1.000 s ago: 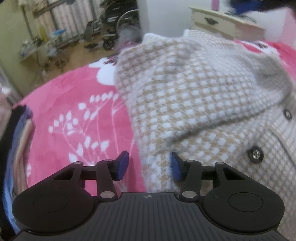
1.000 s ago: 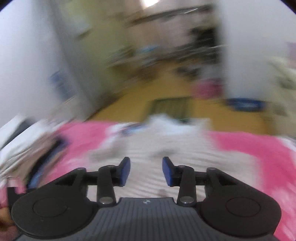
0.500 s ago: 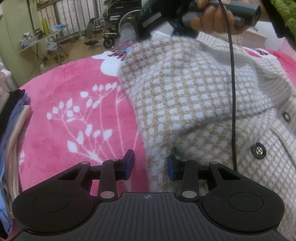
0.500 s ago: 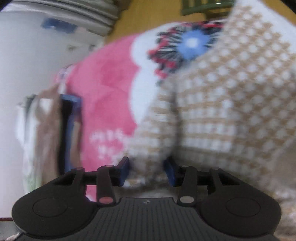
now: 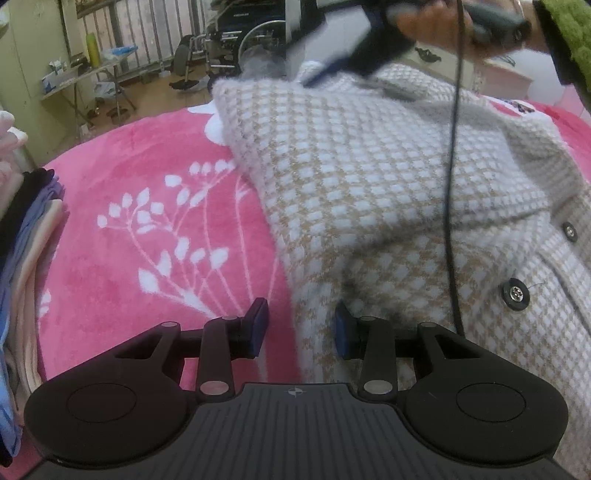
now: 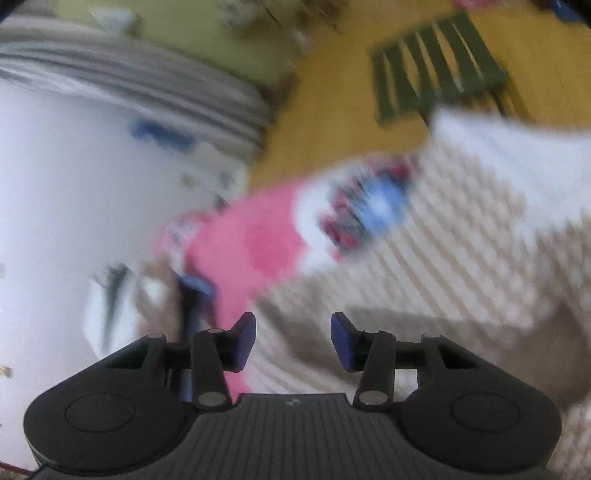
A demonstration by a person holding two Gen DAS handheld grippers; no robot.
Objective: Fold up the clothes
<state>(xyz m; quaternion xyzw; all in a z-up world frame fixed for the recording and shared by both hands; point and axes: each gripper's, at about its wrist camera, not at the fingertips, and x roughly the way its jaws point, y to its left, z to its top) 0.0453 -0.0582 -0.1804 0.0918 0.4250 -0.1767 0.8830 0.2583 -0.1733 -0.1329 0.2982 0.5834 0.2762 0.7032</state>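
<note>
We are mid-fold on the houndstooth cardigan [image 5: 369, 192]; left gripper [image 5: 301, 328] straddles its edge unclamped, right gripper [image 6: 293, 339], just opening, holds nothing; next we pinch the hem.

Pink blanket [image 5: 147, 177] with white plant print underneath. Far left, 1 stack of folded clothes [image 5: 26, 236]. Beyond, wooden floor [image 5: 155, 99], cluttered folding table [image 5: 85, 74], wheelchair [image 5: 243, 29]. Green slatted pallet [image 6: 436, 62] on floor, blurred.
</note>
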